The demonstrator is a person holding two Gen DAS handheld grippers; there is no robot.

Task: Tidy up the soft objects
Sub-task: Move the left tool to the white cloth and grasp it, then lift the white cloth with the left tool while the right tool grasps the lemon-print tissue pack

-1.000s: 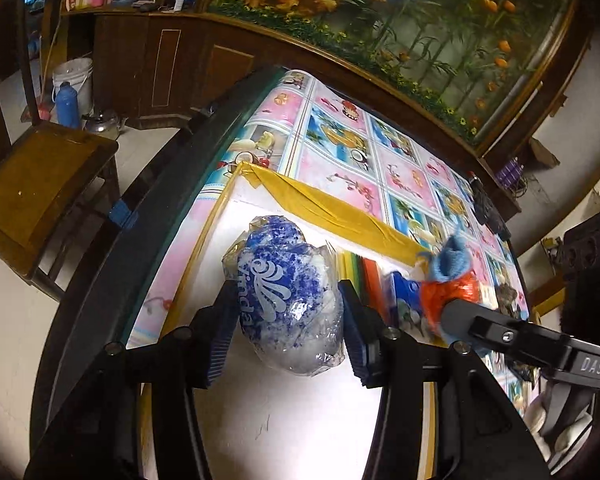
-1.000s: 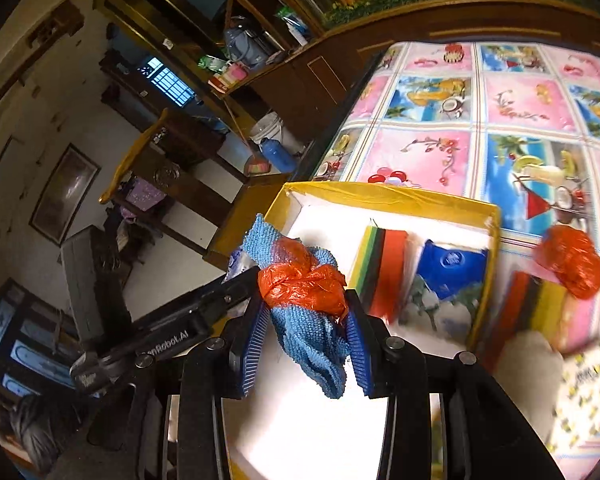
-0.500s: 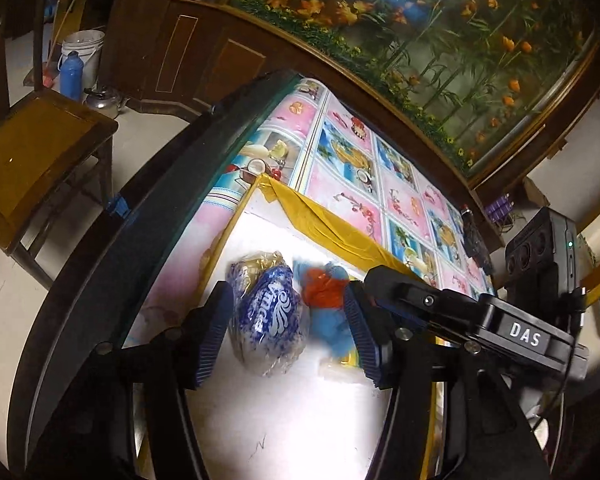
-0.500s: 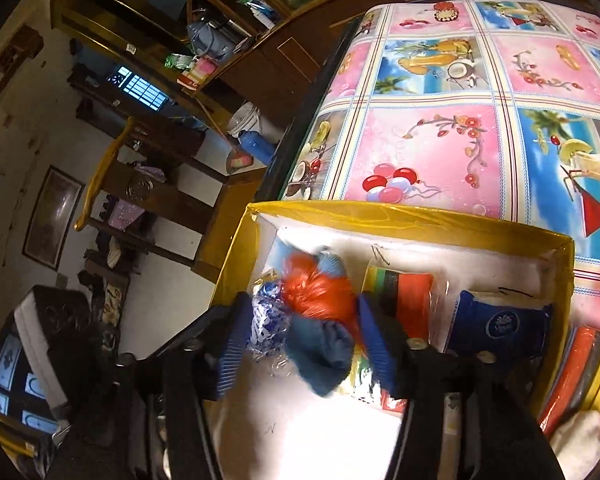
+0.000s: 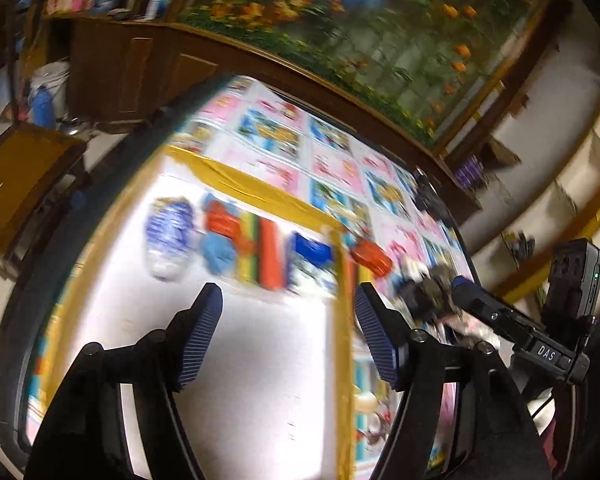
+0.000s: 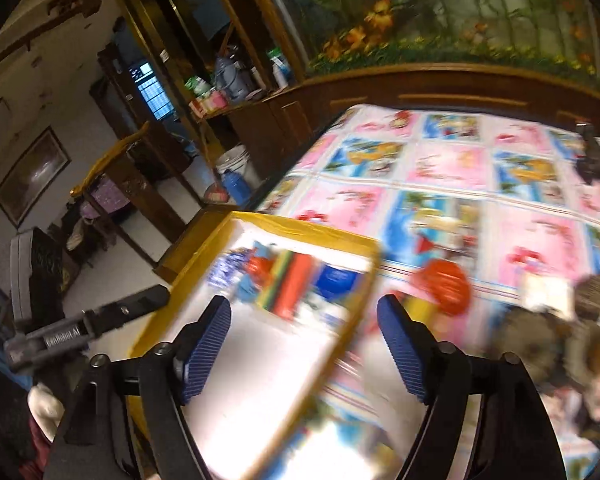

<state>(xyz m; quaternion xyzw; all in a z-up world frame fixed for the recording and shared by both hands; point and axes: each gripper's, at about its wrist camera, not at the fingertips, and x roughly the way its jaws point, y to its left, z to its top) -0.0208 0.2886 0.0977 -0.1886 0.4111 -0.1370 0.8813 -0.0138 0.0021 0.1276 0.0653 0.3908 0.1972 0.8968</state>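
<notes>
A: Where are the soft things?

B: Most lie in a row along the far end of the yellow-rimmed box [image 5: 342, 320], on its white floor. From the left wrist view: a blue-and-white bag [image 5: 168, 236], next a blue cloth with an orange wrap [image 5: 220, 236], then a striped bundle [image 5: 262, 252], then a blue packet [image 5: 312, 256]. All are blurred, so whether they touch one another I cannot tell.

A: And outside the box?

B: An orange bag [image 6: 444, 286] lies on the tabletop [image 6: 452, 160] just beyond the box's right wall, with a fuzzy grey-brown item [image 6: 540, 332] farther right, too smeared to identify.

A: The left gripper?

B: The left gripper [image 5: 288, 336] has its jaws spread; they have just been opening, and nothing is between them. One finger is over the white floor, the other over the tabletop side, with the yellow wall seen in the gap.

A: The right gripper?

B: The right gripper [image 6: 304, 346] is likewise spread, jaws just opened wider, empty. It too straddles the box's right wall in its own view.

A: Surroundings?

B: A patterned cloth of pink and blue squares covers the tabletop, with a dark wooden cabinet [image 6: 284, 120] and a flowered mural [image 5: 380, 32] behind.
</notes>
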